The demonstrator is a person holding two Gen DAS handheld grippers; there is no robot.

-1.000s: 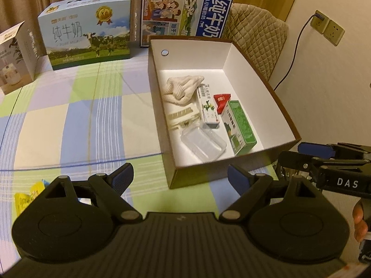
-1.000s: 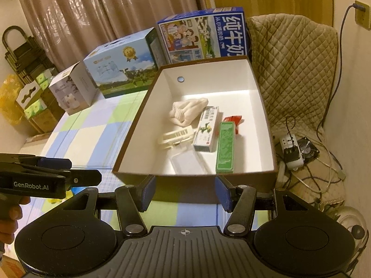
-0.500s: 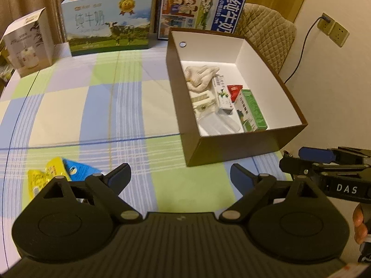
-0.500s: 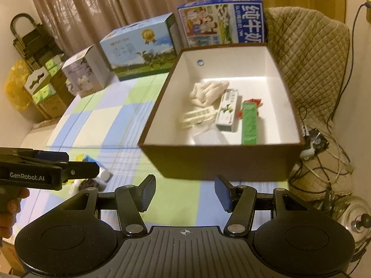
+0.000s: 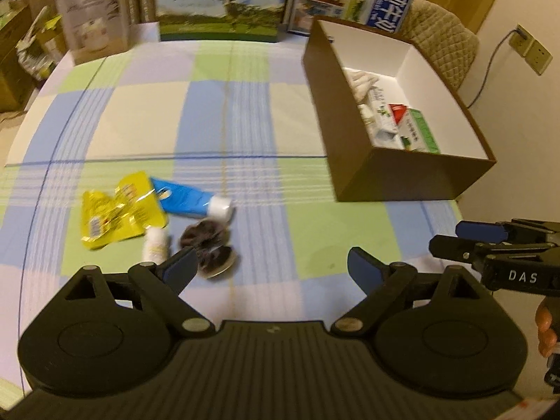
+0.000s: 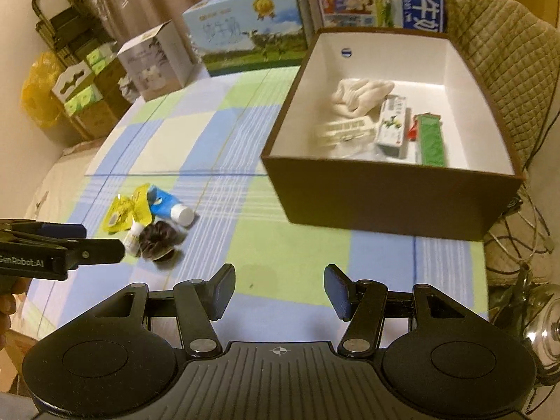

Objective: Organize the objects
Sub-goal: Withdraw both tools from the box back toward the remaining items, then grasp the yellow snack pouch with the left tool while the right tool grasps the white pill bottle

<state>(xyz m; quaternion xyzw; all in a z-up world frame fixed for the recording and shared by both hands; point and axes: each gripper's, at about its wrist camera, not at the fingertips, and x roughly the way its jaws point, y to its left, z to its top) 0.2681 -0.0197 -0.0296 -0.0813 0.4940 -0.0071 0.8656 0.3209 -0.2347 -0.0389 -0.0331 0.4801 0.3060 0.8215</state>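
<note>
On the checked worktop (image 5: 245,122) we see a yellow packet (image 5: 115,210), blue tube (image 5: 189,199), small white bottle (image 5: 155,245) and dark scrunchie (image 5: 210,245) clustered just ahead of our wide, empty left tongs (image 5: 271,266). Our right tongs (image 6: 280,292), half open and empty, hover near the brown box (image 6: 385,203), well apart from that cluster.

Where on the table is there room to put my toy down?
The checked cloth is bare between the brown box and the milk cartons at the back, and in front of the box. It is crowded by the yellow packet, blue tube and dark scrunchie. The box's right side is free.
</note>
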